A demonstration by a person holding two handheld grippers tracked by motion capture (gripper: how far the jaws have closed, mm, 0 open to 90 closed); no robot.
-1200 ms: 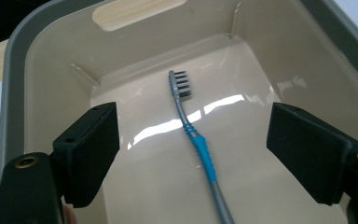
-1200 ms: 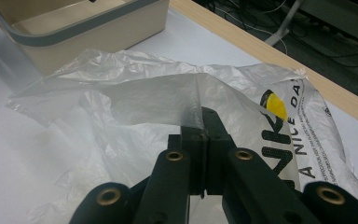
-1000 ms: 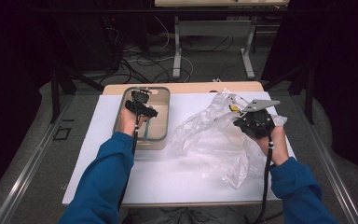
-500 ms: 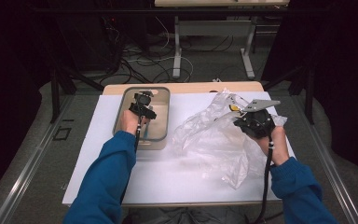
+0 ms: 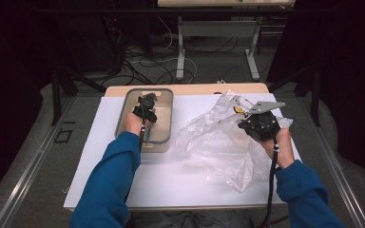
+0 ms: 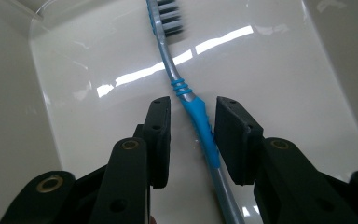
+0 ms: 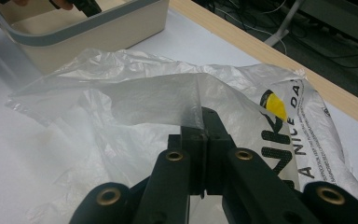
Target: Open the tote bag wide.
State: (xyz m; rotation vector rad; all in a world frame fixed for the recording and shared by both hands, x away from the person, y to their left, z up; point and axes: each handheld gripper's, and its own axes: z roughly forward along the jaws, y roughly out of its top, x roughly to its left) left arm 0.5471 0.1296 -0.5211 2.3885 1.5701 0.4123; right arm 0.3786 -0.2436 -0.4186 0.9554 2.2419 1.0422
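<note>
The one print I can read stands on the clear plastic bag (image 7: pixel 168 98) pinched in my right jaws. In the right gripper view, black capitals run along its film: "NICE DA", cut off at the bag's edge. Beside them run larger black letters, partly folded under, of which I make out "NK". A yellow patch (image 7: pixel 276 107) sits above these letters; nothing on it is legible.

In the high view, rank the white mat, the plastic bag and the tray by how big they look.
1. white mat, largest by far.
2. plastic bag, crumpled, spread over the mat's right half.
3. tray, smallest.
All three lie on the same tabletop, so nearness to the camera hardly skews this.
</note>
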